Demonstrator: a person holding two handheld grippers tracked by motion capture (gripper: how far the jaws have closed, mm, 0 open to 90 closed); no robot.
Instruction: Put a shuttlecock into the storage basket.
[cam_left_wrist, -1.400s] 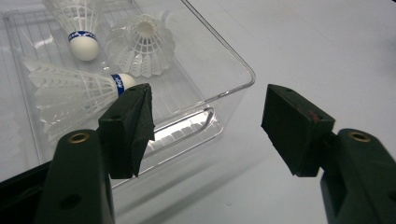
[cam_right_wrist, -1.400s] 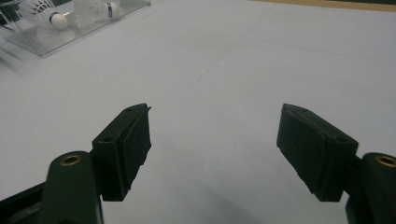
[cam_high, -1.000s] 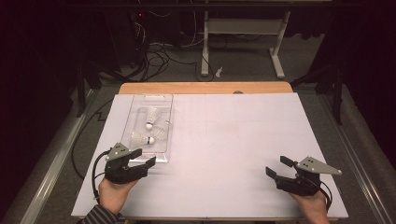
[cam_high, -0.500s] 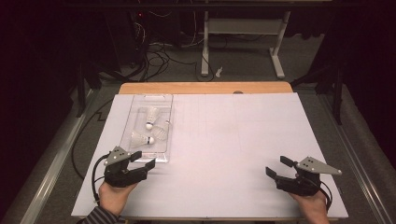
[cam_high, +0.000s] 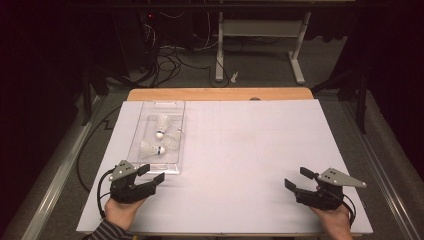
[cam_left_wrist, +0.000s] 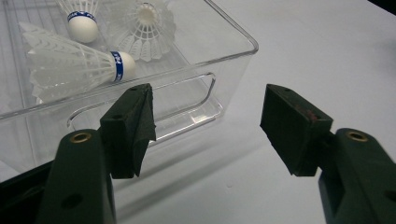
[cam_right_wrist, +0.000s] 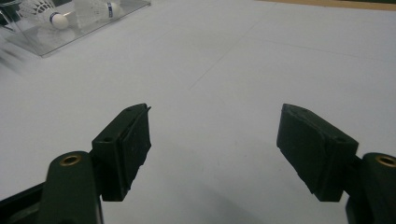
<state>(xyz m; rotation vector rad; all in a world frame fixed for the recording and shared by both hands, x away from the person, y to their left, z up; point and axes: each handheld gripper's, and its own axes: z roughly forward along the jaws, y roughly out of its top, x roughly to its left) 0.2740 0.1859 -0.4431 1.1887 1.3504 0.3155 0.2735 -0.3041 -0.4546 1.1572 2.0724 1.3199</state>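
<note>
I sit at the near edge of a table (cam_high: 240, 150) covered in white paper, holding a pair of black tongs in each hand.

My left hand (cam_high: 119, 212) rests at the near left corner of the table, forearm coming in from the near edge, a striped sleeve at the wrist. The left tongs (cam_high: 151, 174) lie low over the paper and point ahead and a little to the right, toward the near end of a clear plastic tray (cam_high: 176, 136). Their jaws stand wide apart with nothing between them. In the left gripper view, the tips sit just short of the tray's (cam_left_wrist: 233, 60) near wall, not touching it.

The tray lies along the left side of the table, its long side running away from me. Inside it are three white shuttlecocks. One shuttlecock (cam_left_wrist: 70, 65) with a blue band lies on its side nearest me. A second shuttlecock (cam_left_wrist: 83, 18) with a blue band and a third (cam_left_wrist: 144, 23) lie just behind it, close together.

My right hand (cam_high: 332, 217) rests at the near right corner, well apart from the tray. The right tongs (cam_high: 296, 179) point left across the bare paper, jaws wide apart and holding nothing.
</note>
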